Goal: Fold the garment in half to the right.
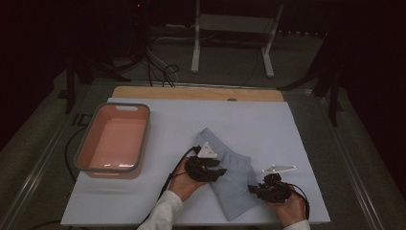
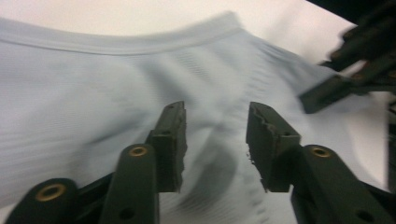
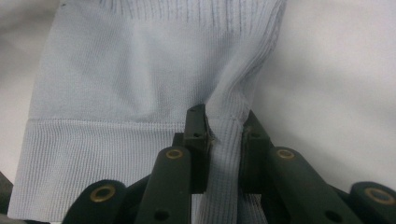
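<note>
A light blue knitted garment (image 1: 231, 178) lies crumpled on the white table top (image 1: 268, 120), near the front edge between the person's two hands. My left gripper (image 1: 216, 171) hovers over the garment's left part. In the left gripper view its jaws (image 2: 215, 140) stand apart with nothing pinched, and the cloth (image 2: 93, 93) is blurred beneath. My right gripper (image 1: 254, 188) is at the garment's right edge. In the right gripper view it (image 3: 223, 140) is shut on a raised fold of the ribbed cloth (image 3: 116, 84). The right gripper (image 2: 345, 84) also appears at the far right of the left gripper view.
An empty pink basin with a grey rim (image 1: 141, 143) stands on the left of the table. A wooden strip (image 1: 196, 93) runs along the table's far edge. Behind it are cables and a white metal stand (image 1: 230, 28) on the dark floor.
</note>
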Demonstrator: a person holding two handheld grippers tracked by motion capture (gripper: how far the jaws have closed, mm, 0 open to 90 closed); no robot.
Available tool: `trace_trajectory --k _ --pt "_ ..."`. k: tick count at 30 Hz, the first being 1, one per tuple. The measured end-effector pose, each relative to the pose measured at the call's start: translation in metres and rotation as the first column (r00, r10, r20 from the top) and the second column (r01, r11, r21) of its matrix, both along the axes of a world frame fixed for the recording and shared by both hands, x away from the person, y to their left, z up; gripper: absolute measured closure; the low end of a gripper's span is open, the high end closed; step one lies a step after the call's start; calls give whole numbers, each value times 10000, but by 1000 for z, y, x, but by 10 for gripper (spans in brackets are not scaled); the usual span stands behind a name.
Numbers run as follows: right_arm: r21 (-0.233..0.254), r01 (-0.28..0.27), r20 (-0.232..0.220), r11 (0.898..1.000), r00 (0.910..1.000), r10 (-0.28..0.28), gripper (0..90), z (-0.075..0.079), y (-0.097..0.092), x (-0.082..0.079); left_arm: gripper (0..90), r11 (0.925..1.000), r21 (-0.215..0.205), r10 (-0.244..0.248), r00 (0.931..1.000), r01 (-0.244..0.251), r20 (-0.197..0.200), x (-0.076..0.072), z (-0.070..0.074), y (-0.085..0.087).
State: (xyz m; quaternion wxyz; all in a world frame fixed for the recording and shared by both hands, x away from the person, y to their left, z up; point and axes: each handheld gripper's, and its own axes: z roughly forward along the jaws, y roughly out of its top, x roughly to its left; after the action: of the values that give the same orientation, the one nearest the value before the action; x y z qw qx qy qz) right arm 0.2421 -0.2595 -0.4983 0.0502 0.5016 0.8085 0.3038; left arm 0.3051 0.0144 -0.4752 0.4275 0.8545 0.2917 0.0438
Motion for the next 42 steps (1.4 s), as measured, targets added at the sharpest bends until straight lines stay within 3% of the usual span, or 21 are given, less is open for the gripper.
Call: trace_trajectory --k 4,8,12,19,21,27,32,34,39,40,42 --pt "18 26 -47 10000 10000 -26 779 0 0 0 514 9969 117 770 9970 -772 119 11 5 22" --pt "42 33 -78 10000 10000 -33 779 -1 0 1 471 9866 134 1626 9865 -1628 176 21 5 38" --pt "63 29 -95 10000 10000 -28 778 -1 0 1 472 9777 261 2082 9780 -2084 92 29 0 51" --pt "43 -7 -60 10000 10000 7 778 -1 0 1 490 9712 558 2323 9726 -2318 -40 34 -10 60" --pt "22 12 -65 10000 10000 -11 778 -1 0 1 501 9673 814 2420 9702 -2402 -132 37 -19 62" --pt "-39 6 -48 10000 10000 -6 778 -1 1 1 479 9735 867 2158 9757 -2118 -392 42 -29 56" --pt "-41 2 -42 10000 10000 -2 778 -1 1 1 773 9746 979 2062 9777 -2015 -397 45 -30 50" --pt "-34 -3 -44 10000 10000 3 779 -1 1 1 838 9705 1007 2244 9735 -2191 -447 46 -28 50" --pt "-48 9 -50 10000 10000 -9 779 0 2 1 857 9547 957 2860 9577 -2819 -318 55 -20 55" --pt "-46 10 -51 10000 10000 -10 779 0 2 1 858 9547 957 2860 9577 -2819 -318 55 -20 55" --pt "-30 4 -42 10000 10000 -5 780 0 2 1 859 9435 1061 3176 9480 -3139 -196 60 -14 57"
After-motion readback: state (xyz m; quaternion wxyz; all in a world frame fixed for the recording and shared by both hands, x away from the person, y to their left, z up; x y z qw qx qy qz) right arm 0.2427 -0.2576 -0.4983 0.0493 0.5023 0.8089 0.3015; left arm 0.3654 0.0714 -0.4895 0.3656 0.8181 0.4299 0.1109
